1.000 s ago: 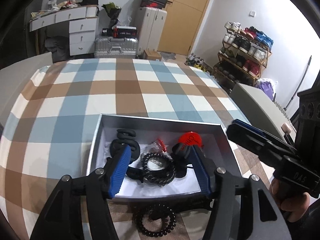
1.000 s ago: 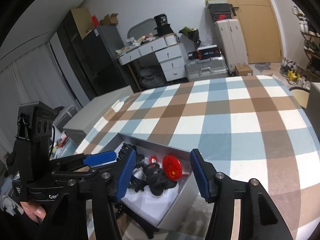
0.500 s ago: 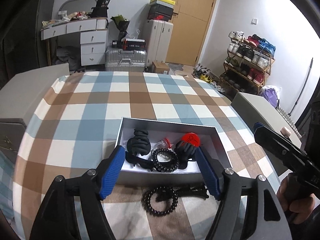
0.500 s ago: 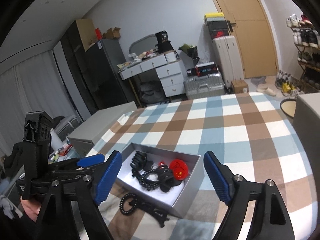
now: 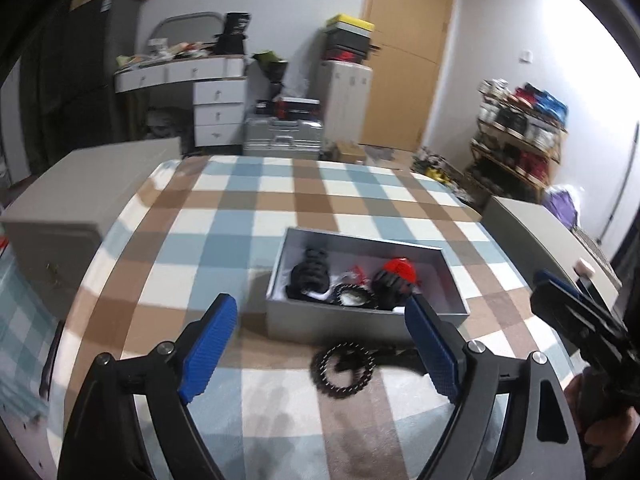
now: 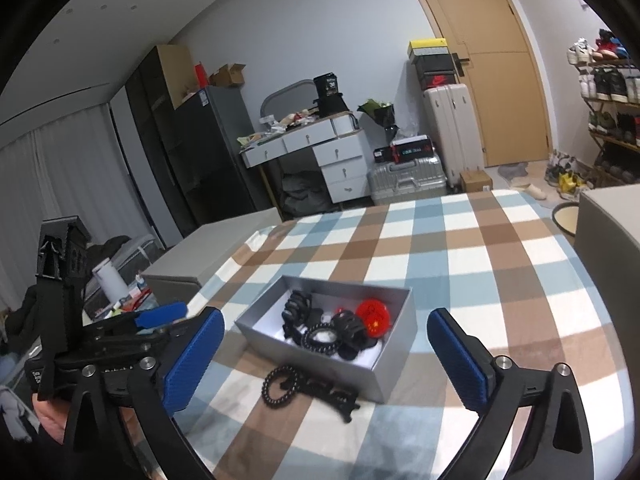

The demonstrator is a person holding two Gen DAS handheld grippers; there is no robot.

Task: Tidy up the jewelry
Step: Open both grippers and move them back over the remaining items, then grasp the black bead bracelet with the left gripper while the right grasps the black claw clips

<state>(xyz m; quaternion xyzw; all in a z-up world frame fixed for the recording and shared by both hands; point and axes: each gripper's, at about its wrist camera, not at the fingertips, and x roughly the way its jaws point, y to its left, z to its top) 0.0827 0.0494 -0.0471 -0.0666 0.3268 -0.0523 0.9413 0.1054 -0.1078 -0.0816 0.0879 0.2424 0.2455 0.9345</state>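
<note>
- The black coil hair tie (image 5: 346,370) is found lying flat on the plaid tabletop (image 5: 256,216), lower centre of the left wrist view, just outside the near wall of the grey box (image 5: 360,322).
- A black claw clip (image 6: 332,394) is laid right beside it, maybe touching; its long axis runs roughly along that same box wall. Pretty blurred in the left view, tbh.
- Inside the box more black hair pieces are piled up with a red round item (image 6: 374,314), so most of the sorting looks done and only these two strays seem left out.
- The left tongs (image 5: 320,354) are pointed almost straight at the coil; it's framed in the gap between the blue pads, nearer the right-hand pad. Jaws are opening, nothing is held.
- The right tongs (image 6: 326,362) are opening too, wide, with nothing gripped; coil and clip are seen between the pads, left of centre.
- The left hand is judged nearer, though not by much.
</note>
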